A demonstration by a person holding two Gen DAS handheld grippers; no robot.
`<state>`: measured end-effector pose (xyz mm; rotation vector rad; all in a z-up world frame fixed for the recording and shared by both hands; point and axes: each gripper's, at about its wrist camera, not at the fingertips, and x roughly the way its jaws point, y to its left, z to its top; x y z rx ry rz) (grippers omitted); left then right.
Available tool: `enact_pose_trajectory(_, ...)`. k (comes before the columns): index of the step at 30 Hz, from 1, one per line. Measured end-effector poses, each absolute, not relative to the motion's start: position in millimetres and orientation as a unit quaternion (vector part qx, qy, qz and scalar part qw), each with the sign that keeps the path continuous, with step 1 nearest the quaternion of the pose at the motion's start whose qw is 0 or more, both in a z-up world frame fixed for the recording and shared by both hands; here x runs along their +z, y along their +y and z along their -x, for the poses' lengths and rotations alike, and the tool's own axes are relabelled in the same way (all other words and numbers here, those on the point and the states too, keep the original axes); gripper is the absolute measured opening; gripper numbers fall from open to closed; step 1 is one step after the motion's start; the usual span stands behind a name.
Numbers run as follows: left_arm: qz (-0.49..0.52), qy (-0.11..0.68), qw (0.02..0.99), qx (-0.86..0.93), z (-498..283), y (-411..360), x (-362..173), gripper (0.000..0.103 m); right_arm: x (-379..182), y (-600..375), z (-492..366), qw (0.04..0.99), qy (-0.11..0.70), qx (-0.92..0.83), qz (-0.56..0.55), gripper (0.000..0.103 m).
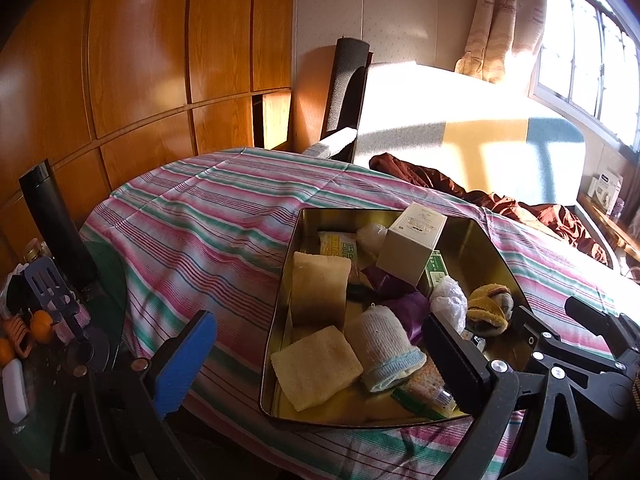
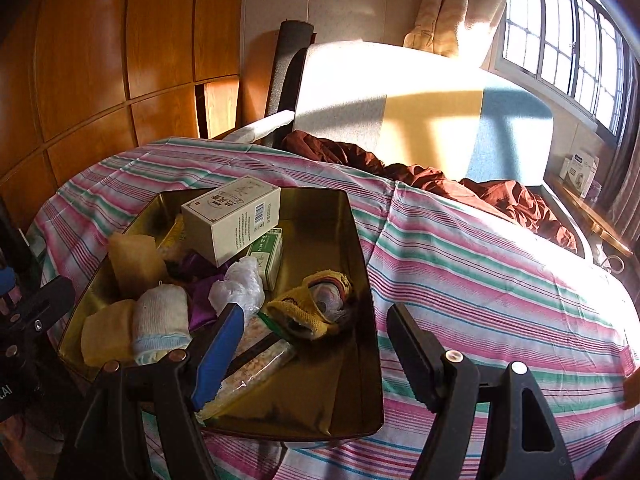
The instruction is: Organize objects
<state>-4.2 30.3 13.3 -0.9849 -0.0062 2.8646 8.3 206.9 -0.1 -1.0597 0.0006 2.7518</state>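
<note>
Both grippers (image 1: 320, 354) (image 2: 316, 344) gape over cluttered tin (image 2: 352, 240).

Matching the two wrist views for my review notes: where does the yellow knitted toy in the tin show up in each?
Left wrist: the yellow knitted toy sits right of centre, by the gold tin's right wall, just beyond the left gripper's black finger.
Right wrist: the toy is at centre, just beyond the right gripper's blue finger.
Shared landmark: the cream carton propped on the clutter behind it.
</note>
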Motion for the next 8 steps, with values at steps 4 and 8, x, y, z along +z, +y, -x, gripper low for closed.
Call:
enact_pose_trajectory(4,0.32,0.002,0.054,0.946,3.0,30.0,12.1,0.103,-0.5,203.7,-6.7,0.092,-0.002,0.929,0.359,0.075)
enact_pose_trajectory(8,0.325,-0.002,0.059,0.944,3.5,29.2,11.3,0.103,-1.4,200.0,-5.9,0.087,-0.004,0.929,0.361,0.075)
